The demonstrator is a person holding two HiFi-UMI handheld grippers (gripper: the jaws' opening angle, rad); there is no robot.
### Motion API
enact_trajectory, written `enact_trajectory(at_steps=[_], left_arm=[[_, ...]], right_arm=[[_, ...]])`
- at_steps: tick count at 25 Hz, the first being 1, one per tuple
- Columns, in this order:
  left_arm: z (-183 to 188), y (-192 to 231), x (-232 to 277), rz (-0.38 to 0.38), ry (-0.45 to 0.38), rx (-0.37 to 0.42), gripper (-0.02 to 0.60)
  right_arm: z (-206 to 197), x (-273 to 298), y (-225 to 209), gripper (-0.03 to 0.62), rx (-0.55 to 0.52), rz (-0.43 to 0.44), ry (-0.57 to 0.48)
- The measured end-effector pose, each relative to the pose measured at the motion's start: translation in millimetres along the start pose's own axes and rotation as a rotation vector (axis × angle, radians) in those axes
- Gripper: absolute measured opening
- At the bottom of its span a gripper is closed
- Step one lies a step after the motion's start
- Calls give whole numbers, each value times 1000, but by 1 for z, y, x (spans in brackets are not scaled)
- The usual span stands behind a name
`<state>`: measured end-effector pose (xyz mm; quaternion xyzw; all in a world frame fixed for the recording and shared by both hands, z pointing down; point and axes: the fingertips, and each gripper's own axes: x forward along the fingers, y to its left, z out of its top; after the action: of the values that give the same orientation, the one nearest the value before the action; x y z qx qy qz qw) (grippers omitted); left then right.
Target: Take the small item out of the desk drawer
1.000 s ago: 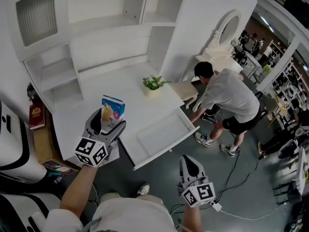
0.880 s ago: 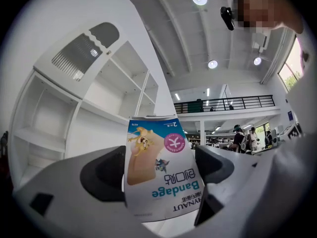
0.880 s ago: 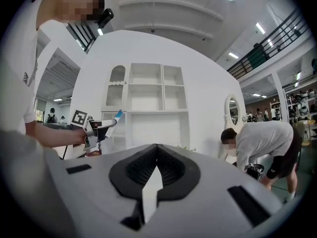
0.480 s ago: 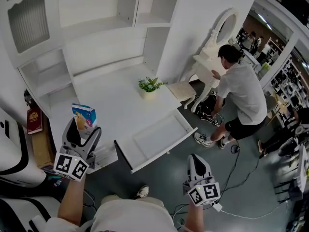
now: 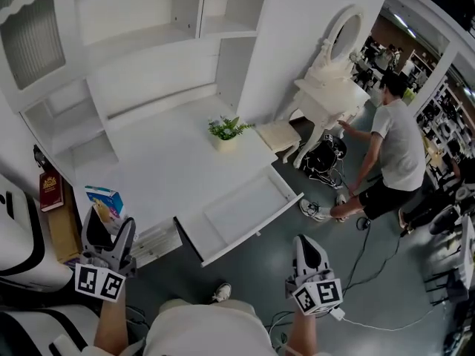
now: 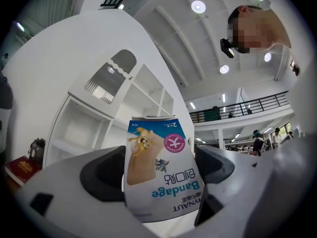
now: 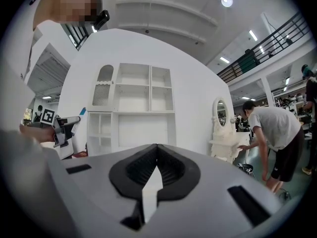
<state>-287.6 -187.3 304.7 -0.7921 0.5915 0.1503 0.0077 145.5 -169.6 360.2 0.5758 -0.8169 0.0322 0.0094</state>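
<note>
My left gripper [image 5: 105, 228] is shut on a small blue and white bandage box [image 5: 105, 202], held up at the desk's front left corner. In the left gripper view the bandage box [image 6: 160, 167] sits upside down between the two jaws of the left gripper [image 6: 158, 180]. The white desk drawer [image 5: 243, 212] stands pulled out, and its inside looks bare. My right gripper [image 5: 309, 256] hangs below the drawer's front, over the floor. In the right gripper view the right gripper [image 7: 154, 175] has its jaws pressed together with nothing between them.
A white desk [image 5: 163, 162] with a shelf hutch [image 5: 133, 50] carries a small potted plant [image 5: 225, 132]. A white vanity with an oval mirror [image 5: 338, 65] stands at right, where a person [image 5: 393, 150] leans. Cables [image 5: 371, 273] lie on the grey floor. A red book [image 5: 50, 184] sits at left.
My left gripper has carried the bandage box left and toward me, off the desktop to its front left corner. The right gripper barely moved. The person moved right, away from the desk.
</note>
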Motion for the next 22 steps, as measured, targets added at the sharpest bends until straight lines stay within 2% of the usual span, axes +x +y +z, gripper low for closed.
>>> enact_trajectory(at_steps=[18, 22], left_arm=[[16, -2, -5, -5, -34, 1, 443], [18, -4, -4, -17, -42, -23, 443]], right_arm=[[2, 28, 18, 9, -3, 53, 4], [1, 27, 21, 9, -6, 53, 4]])
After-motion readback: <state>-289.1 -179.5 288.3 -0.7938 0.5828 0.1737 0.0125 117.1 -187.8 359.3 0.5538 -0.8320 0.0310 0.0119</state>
